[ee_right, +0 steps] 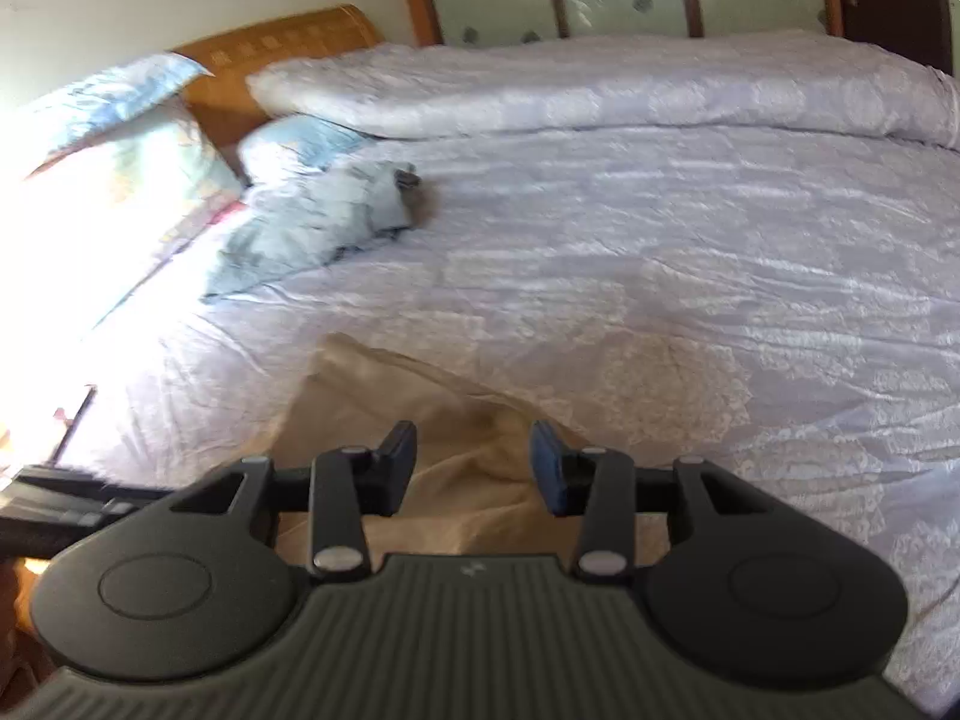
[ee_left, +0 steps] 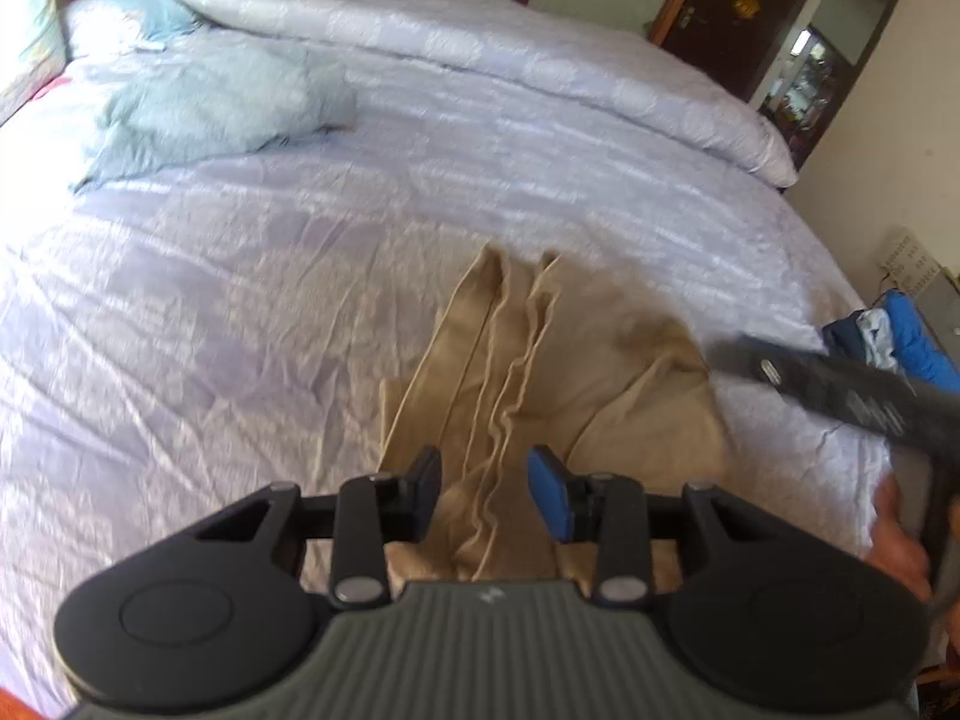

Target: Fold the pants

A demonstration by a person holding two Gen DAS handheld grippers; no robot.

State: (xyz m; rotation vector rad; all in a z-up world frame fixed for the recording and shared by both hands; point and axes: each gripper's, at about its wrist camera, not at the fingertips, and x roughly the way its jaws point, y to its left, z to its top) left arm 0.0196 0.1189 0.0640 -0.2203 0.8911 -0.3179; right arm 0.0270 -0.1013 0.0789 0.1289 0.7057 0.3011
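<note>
Bed (ee_left: 240, 300) with pale lilac cover fills both views; rolled quilt (ee_left: 480, 48) along far side, light blue garment (ee_left: 210, 108) crumpled near the pillows (ee_right: 120, 138). Tan pants (ee_left: 540, 360) lie bunched on the bed's near part, legs pointing away, waist end under both grippers. Left gripper (ee_left: 483, 495): fingers partly apart, a ridge of pants fabric between them; pad contact unclear. Right gripper (ee_right: 474, 468): fingers partly apart over the pants, fabric rising between; grip can't be told. Blur throughout.
</note>
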